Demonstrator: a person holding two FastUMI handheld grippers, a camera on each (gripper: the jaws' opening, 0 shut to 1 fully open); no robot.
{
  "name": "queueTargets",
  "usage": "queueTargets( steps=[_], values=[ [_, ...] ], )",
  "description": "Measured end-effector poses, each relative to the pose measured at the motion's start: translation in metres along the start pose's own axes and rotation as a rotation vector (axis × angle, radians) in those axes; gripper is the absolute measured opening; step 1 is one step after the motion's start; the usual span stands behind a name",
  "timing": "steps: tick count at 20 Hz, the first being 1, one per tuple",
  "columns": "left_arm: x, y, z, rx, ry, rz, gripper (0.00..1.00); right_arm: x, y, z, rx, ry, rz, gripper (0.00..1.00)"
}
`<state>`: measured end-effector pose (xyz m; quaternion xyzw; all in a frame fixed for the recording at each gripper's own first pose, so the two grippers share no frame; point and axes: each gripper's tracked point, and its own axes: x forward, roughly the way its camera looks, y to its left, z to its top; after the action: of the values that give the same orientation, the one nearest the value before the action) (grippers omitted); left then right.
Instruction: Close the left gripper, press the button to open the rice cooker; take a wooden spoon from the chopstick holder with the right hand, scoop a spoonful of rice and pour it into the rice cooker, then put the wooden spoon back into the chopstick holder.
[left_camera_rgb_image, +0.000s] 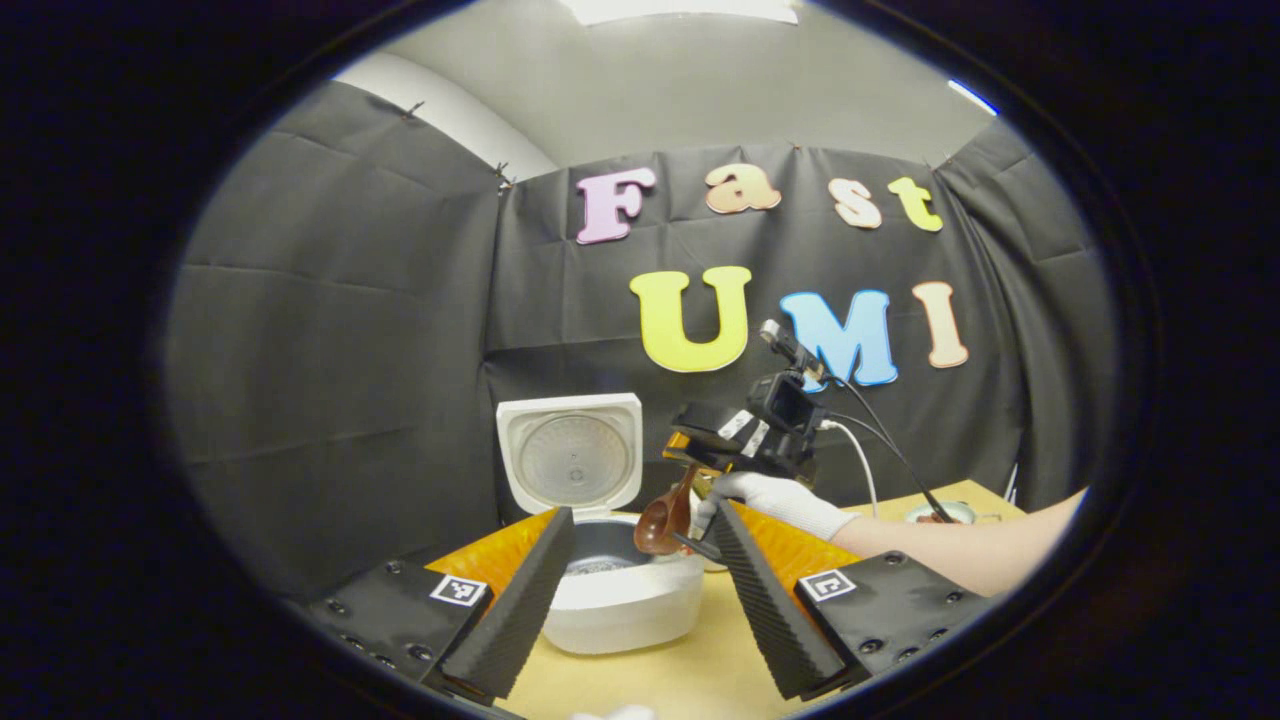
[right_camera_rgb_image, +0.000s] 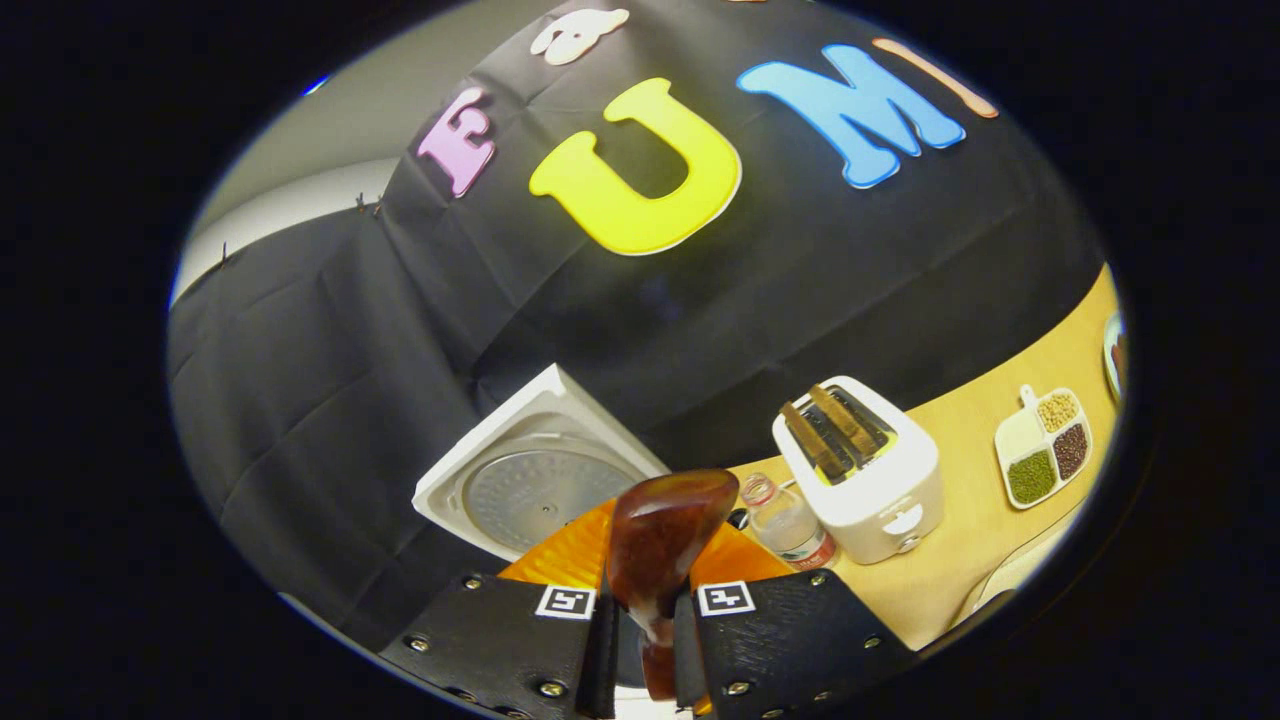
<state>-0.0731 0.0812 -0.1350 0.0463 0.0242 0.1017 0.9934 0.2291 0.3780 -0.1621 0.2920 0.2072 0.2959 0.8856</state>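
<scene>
The table (left_camera_rgb_image: 700, 660) of pale wood carries everything. On it stands the cooker (left_camera_rgb_image: 620, 600), white, its lid (left_camera_rgb_image: 572, 462) swung fully up and back, the ribbed metal inner plate facing forward; the dark pot inside lies open, and a little pale rice seems to lie at its bottom, though that is hard to tell. In the right gripper view the lid (right_camera_rgb_image: 535, 480) shows tilted, left of the spoon.

Right of the cooker in that view stands a white toaster (right_camera_rgb_image: 860, 470) with two brown slices upright in its slots. Between toaster and cooker is a small clear bottle (right_camera_rgb_image: 785, 525); its label is too small to read. Farther right of the toaster lies a white sectioned dish (right_camera_rgb_image: 1045, 445) with green, brown and tan grains in separate compartments.

The left gripper (left_camera_rgb_image: 640, 580) hangs in front of the cooker, fingers spread wide, holding nothing.

The right gripper (right_camera_rgb_image: 645, 650), carried by a gloved hand (left_camera_rgb_image: 775, 500), has both fingers pressed on the spoon's handle. In the left gripper view it (left_camera_rgb_image: 700, 515) hovers over the cooker's right rim.

The spoon (left_camera_rgb_image: 665, 518) is dark reddish wood. Its long axis is steep, tipped bowl-down over the pot's right edge, handle rising toward the gripper. In the right gripper view the spoon (right_camera_rgb_image: 660, 540) points straight ahead along the fingers.
</scene>
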Motion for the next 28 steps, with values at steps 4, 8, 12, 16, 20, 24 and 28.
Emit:
queueTargets(
  steps=[4, 8, 12, 16, 20, 24, 28],
  values=[
    [-0.001, -0.026, 0.011, 0.009, -0.018, -0.04, 0.95, -0.041, -0.068, 0.049, 0.025, -0.075, -0.091, 0.23],
    [-0.001, -0.057, 0.015, -0.006, -0.006, -0.093, 0.95, -0.104, -0.168, 0.099, 0.023, -0.159, -0.238, 0.23],
    [0.002, -0.092, 0.02, -0.032, -0.001, -0.148, 0.99, -0.181, -0.265, 0.142, 0.057, -0.236, -0.388, 0.23],
    [0.007, -0.123, 0.019, -0.037, 0.027, -0.194, 0.99, -0.257, -0.351, 0.168, 0.081, -0.306, -0.505, 0.23],
    [0.013, -0.147, 0.028, -0.007, 0.017, -0.212, 0.99, -0.32, -0.424, 0.189, 0.116, -0.358, -0.61, 0.23],
    [0.016, -0.165, 0.036, 0.009, 0.009, -0.222, 0.99, -0.358, -0.453, 0.191, 0.136, -0.38, -0.668, 0.23],
    [0.019, -0.173, 0.038, 0.026, 0.011, -0.221, 0.99, -0.356, -0.467, 0.183, 0.134, -0.36, -0.677, 0.23]
  ],
)
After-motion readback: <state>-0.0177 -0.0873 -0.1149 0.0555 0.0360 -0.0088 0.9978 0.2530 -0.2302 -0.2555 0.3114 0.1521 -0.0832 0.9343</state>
